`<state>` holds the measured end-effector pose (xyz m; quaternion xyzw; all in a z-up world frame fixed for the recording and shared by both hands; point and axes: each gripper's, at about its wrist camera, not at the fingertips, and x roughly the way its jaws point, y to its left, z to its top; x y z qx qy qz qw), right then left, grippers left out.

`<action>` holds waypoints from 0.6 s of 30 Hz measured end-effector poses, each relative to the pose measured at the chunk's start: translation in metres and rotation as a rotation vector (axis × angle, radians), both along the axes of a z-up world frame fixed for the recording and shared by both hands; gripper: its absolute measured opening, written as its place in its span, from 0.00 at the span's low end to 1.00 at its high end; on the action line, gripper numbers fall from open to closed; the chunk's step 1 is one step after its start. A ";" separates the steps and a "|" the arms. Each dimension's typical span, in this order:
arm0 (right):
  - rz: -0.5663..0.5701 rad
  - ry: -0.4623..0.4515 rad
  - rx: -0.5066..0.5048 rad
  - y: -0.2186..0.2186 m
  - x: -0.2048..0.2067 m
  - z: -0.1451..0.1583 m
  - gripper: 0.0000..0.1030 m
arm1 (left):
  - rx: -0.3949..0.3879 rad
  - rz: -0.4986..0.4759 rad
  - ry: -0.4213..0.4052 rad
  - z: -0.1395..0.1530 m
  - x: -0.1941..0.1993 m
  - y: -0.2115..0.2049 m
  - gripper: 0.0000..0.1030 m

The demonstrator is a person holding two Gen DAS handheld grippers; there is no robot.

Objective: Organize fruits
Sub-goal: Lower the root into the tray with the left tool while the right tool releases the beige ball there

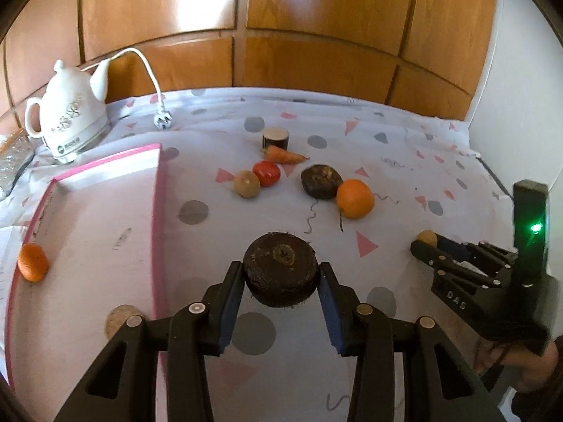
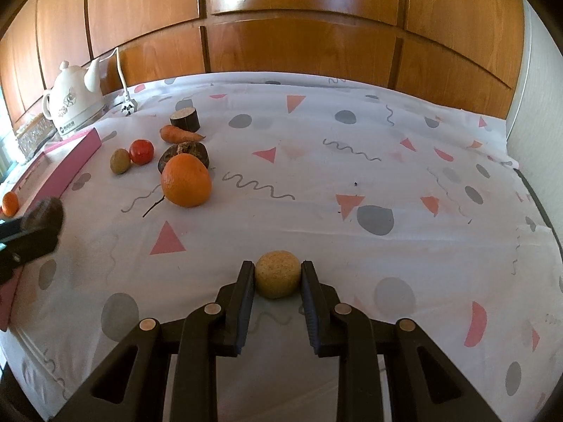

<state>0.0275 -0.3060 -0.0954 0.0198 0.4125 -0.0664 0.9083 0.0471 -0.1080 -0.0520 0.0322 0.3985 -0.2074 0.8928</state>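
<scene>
My left gripper [image 1: 281, 274] is shut on a dark brown hairy root [image 1: 280, 269], held just right of the pink-rimmed tray [image 1: 156, 211]. The tray holds a small orange [image 1: 33, 262] and a tan round fruit [image 1: 119, 320]. My right gripper [image 2: 277, 274] is shut on a tan round fruit [image 2: 278, 274] above the cloth; it also shows in the left wrist view [image 1: 427, 242]. On the cloth lie a large orange [image 1: 354, 198], another dark root [image 1: 321, 181], a tomato [image 1: 266, 173], a kiwi [image 1: 247, 184] and a carrot [image 1: 284, 155].
A white kettle [image 1: 70, 116] with cord and plug [image 1: 162, 119] stands at the back left. A dark cut cylinder [image 1: 275, 138] sits behind the carrot. Wooden panels back the table; a white wall is at the right.
</scene>
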 end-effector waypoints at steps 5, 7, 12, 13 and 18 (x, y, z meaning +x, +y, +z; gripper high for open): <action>-0.011 0.005 -0.024 0.004 -0.001 0.000 0.25 | -0.015 0.024 -0.022 0.011 -0.004 0.013 0.41; -0.023 0.014 -0.031 0.007 -0.001 0.002 0.25 | -0.020 0.038 -0.027 0.014 -0.005 0.019 0.41; -0.009 0.054 -0.003 0.015 0.003 0.010 0.25 | -0.033 0.097 -0.033 0.019 -0.003 0.042 0.41; 0.004 0.054 0.011 0.018 0.003 0.012 0.25 | -0.036 0.113 -0.036 0.020 -0.002 0.048 0.41; 0.099 0.017 0.047 0.050 0.008 0.033 0.25 | -0.037 0.232 -0.063 0.028 0.002 0.087 0.42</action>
